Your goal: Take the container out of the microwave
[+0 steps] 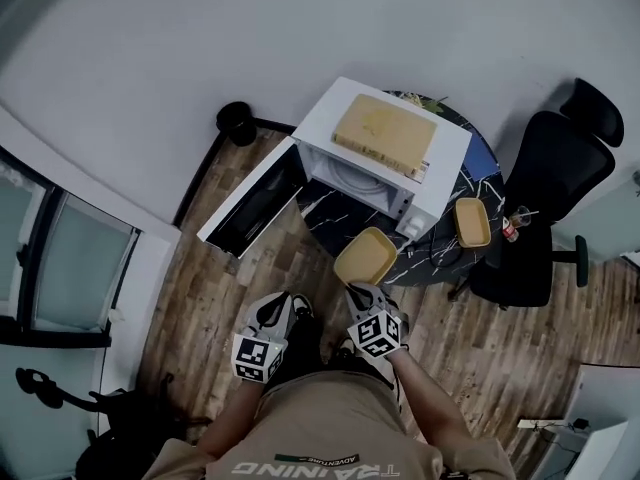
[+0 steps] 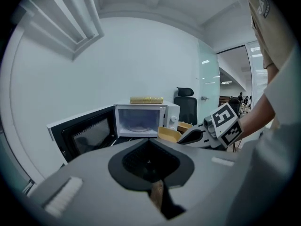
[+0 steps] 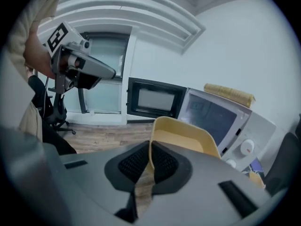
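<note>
Dark round table (image 1: 472, 171); container (image 3: 188, 136) in right tongs (image 3: 149, 147)

Office, break corner. White microwave (image 1: 328, 114) on a small round table (image 1: 343, 218) with a dark marbled top, pushed close to a plain white wall (image 1: 150, 48). Black high-back swivel chair (image 1: 545, 203) with headrest just beside the table. Wood-pattern plank floor (image 1: 225, 293). Frosted glass panels (image 1: 80, 258) in dark frames along one side. The left gripper view shows a glass partition (image 2: 207, 79) and, past it, a longer room with ceiling strip lights (image 2: 257, 55). Another black chair (image 3: 49, 108) stands by the glazing in the right gripper view.
</note>
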### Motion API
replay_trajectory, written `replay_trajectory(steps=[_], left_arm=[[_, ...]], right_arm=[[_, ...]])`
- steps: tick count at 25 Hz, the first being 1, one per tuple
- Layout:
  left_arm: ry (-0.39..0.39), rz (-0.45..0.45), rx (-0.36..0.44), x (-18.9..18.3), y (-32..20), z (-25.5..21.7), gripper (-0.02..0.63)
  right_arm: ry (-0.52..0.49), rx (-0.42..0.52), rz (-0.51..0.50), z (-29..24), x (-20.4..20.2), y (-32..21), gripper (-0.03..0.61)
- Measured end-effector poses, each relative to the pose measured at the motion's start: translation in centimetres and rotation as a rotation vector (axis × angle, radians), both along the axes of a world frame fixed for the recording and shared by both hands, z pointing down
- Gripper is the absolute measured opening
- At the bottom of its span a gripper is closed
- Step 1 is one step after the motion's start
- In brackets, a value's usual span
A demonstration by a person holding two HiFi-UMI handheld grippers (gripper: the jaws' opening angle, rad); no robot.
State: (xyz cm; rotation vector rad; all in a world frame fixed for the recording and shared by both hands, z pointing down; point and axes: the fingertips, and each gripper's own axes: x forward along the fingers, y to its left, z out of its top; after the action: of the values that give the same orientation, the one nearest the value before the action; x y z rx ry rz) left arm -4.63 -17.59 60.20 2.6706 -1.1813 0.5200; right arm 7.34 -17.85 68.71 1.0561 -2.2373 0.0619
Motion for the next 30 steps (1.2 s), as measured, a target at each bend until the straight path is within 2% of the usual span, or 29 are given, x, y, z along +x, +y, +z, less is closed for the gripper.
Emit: replay_trajectory(steps=[3,7,14,20,24,27,30], left_arm=[[-0.021,0.006,-0.022,-0.5,2.0,0.2,0.008],[-0.013,0.023,-0.022,-0.9,3.4,-0.2,0.008],[0.03,0.084,0.049,-3.2,5.2,-1.8,0.008],[0.096,0.085,0.041,-7.8,7.4,-1.9,0.008],[0.117,0.093,-0.004,-10.1,7.8,0.3,0.008],[0.126,0.097,-0.026,-10.2,8.5,1.7,0.008],[0.136,0.123,-0.02,-9.2,9.7,1.2,0.008]], right_arm=[[-0.019,-0.036,0.019,0.9,0.1,1.9,0.011],[-0.012,-0.069,0.05,2.0,0.2,3.8,0.011],[0.009,-0.054,0.151,0.6,-0.7,6.2,0.011],[0.01,-0.059,0.243,-0.9,-3.6,9.2,0.011],[0.014,-0.051,0.262,-1.5,-6.2,10.4,0.011],[0.004,-0.04,0.256,-2.2,-7.9,10.8,0.011],[-0.009,-0.031,0.237,-3.1,-9.2,11.1,0.011]])
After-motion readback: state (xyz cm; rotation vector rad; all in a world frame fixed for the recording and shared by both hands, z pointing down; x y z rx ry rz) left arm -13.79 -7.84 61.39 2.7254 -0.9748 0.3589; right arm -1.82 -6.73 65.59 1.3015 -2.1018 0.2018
